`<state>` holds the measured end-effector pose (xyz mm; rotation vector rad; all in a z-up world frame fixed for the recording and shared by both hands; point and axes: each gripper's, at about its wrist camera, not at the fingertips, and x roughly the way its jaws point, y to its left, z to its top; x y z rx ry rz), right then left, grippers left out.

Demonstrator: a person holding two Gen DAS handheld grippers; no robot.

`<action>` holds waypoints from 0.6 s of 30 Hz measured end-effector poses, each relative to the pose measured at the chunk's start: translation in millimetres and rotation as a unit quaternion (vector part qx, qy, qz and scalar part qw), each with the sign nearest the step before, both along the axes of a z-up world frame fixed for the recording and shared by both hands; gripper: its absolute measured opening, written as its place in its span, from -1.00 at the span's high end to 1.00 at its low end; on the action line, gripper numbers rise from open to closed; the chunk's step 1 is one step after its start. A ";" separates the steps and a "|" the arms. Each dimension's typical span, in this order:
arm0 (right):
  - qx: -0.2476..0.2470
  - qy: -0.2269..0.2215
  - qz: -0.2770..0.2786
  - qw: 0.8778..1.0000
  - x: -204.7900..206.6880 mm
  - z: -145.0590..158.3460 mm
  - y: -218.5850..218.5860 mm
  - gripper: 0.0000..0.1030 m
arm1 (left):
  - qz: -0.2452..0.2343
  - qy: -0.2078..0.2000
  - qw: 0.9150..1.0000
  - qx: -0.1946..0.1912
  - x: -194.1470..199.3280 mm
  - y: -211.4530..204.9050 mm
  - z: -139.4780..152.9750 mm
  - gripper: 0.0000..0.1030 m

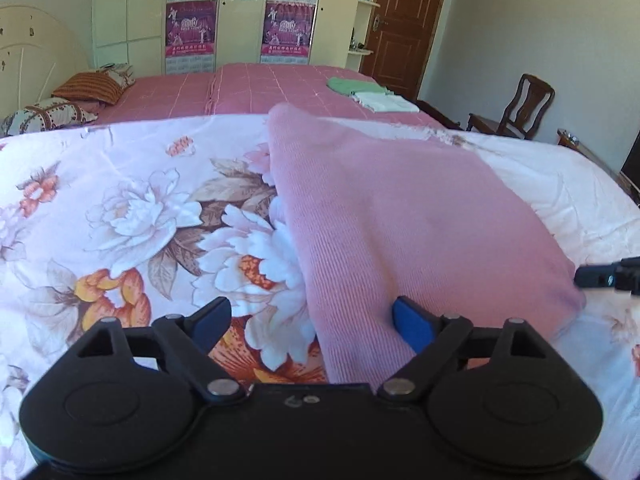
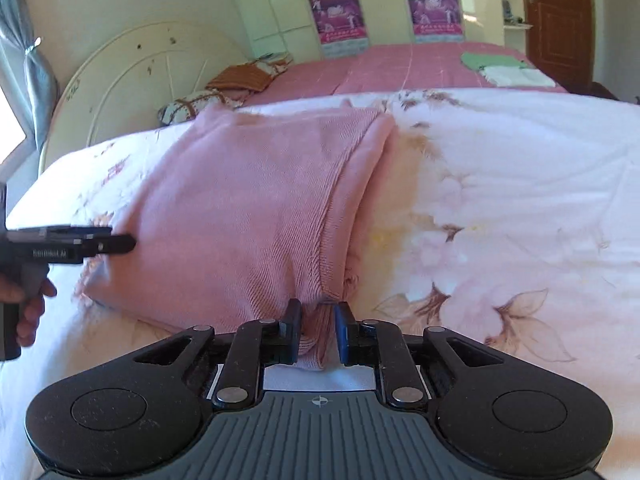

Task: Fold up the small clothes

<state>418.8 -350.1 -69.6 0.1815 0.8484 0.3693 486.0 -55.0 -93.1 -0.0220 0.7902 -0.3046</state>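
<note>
Two grippers work a pink knit garment on the floral quilt: left gripper spread wide; only the right-wrist view shows the right gripper pinching its hem.

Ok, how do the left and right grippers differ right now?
The left gripper is open, its jaws spread wide over the pink garment's near edge; the right gripper is shut on a bunched corner of that garment. The left holds nothing; the right holds fabric. Both have blue pads.
</note>
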 end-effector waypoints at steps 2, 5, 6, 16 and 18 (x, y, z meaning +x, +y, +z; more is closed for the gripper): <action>0.030 -0.027 -0.029 0.999 -9.0 15.8 -11.5 0.60 | 0.004 0.006 1.000 -0.007 -3.8 3.8 1.1 -0.68; 0.068 -0.023 -0.030 0.997 -7.2 19.9 -14.5 -0.11 | 0.012 0.026 1.000 -0.009 -2.5 6.2 -8.8 -0.72; 0.069 -0.017 -0.029 0.997 -4.7 17.3 -11.3 -0.11 | 0.015 0.033 0.999 -0.006 -2.8 5.9 -12.5 -0.74; 0.077 -0.026 -0.039 0.996 -3.0 25.2 -21.2 -0.50 | 0.031 0.035 0.995 -0.093 6.7 32.6 0.7 -0.74; 0.114 -0.039 -0.049 0.991 13.2 29.7 -35.4 -0.80 | 0.026 0.053 0.989 -0.132 26.0 28.5 -2.2 -0.80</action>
